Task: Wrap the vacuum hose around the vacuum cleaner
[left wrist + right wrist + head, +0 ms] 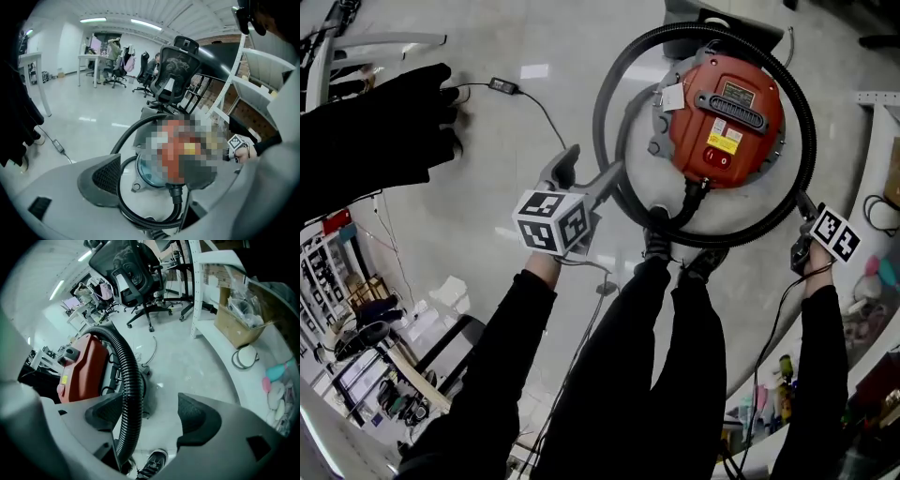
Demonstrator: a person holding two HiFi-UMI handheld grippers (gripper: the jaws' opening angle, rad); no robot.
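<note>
Head view / vacuum cleaner [727, 108]: red top on a round pale base. It stands on the floor [487, 187] just ahead of our shoes [656, 246].
Head view / vacuum hose [607, 103]: black and ribbed. It lies in one loop around the cleaner, with one end plugged into the side nearest us.
Head view / left tool [586, 178]: at the loop's left side, tips just beside the hose. We cannot tell whether they touch it.
Head view / right tool [804, 208]: at the loop's lower right, right by the hose.
Left gripper view / left tool [168, 192]: jaws stand wide and grip nothing.
Left gripper view / task items: the cleaner [150, 173] and hose [131, 131] show beyond the gap, apart from the pads.
Right gripper view / right tool [150, 418]: jaws stand wide, no grip.
Right gripper view / hose [131, 394]: runs up through the gap, close against the pad [105, 416] at the picture's left. The other pad is well apart from it.
Right gripper view / cleaner [84, 371]: red body to the left of the hose.
Right gripper view / background: an office chair [136, 273] stands on the floor behind.
</note>
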